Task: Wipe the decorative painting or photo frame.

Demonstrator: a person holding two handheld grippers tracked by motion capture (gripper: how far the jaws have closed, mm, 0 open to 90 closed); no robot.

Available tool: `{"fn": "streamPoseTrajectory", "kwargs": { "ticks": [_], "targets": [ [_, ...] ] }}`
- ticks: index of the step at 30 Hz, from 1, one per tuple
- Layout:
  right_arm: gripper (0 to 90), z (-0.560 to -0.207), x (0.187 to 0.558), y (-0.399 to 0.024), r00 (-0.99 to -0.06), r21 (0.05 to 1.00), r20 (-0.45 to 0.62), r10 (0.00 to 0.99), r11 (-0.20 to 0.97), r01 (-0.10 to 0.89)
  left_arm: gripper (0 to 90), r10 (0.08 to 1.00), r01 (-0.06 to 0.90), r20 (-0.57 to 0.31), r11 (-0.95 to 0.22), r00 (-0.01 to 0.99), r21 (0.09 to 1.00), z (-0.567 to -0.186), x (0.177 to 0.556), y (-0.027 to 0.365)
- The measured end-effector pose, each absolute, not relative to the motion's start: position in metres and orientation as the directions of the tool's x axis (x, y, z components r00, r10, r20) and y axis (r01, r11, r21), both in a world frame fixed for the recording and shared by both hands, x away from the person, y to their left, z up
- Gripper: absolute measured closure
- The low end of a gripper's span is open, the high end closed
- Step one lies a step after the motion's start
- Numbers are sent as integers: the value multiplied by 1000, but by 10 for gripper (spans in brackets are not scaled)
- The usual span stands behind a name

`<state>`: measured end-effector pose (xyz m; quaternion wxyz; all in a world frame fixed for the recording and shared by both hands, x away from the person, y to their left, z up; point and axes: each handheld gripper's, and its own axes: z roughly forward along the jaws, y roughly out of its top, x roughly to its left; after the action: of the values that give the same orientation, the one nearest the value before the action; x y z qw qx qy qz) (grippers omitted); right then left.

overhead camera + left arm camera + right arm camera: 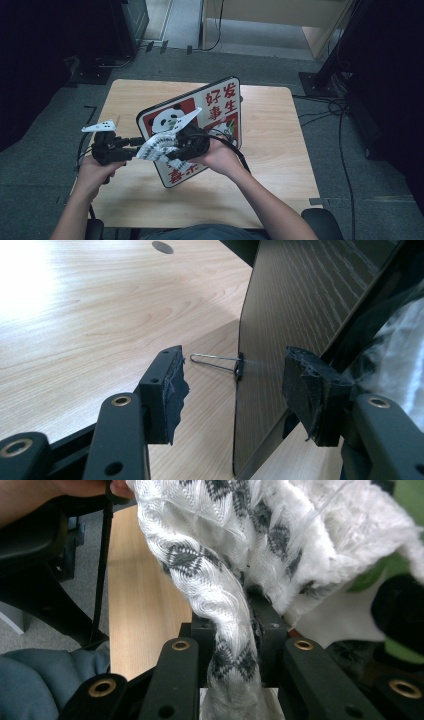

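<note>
A: What are the right tongs (172, 150) doing?

B: They are gripping a white cloth with a grey pattern (156, 146). In the right gripper view the jaws are clenched on a twisted strand of it (231, 645), and the rest of the cloth is bunching up above them.

A: And the left tongs (136, 141)?

B: They are standing released, jaws wide apart. In the left gripper view the two padded fingers (172, 385) are sitting on either side of the edge of a panda board (290, 325), not pressing on it.

A: Where is the cloth lying?

B: It is hanging in the air above the near middle of the worktop (270, 150), between the two tongs and just in front of the board.

A: Describe the board.

B: In the high view it is a flat panel (210, 107) with a panda picture and red characters, tilting up off the worktop near its middle. Its back is showing as dark wood grain in the left gripper view.

A: Anything clipped to it?

B: A small binder clip (239, 365) is sitting on the board's edge, its wire handle pointing left toward the worktop surface.

A: Where are the person's hands?

B: The left hand (95, 167) is holding its tongs at the near left of the worktop, and the right hand (217, 157) is holding the other near the middle.
</note>
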<state>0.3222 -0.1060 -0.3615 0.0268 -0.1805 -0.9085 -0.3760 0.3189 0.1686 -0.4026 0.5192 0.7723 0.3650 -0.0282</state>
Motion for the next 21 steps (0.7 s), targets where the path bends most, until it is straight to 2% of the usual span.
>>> {"fn": "streamPoseTrajectory", "kwargs": {
  "ticks": [21],
  "targets": [
    [768, -389, 317, -111, -929, 652, 209, 306, 664, 366, 427, 533, 590, -417, -205, 736, 781, -403, 317, 167]
  ]
}}
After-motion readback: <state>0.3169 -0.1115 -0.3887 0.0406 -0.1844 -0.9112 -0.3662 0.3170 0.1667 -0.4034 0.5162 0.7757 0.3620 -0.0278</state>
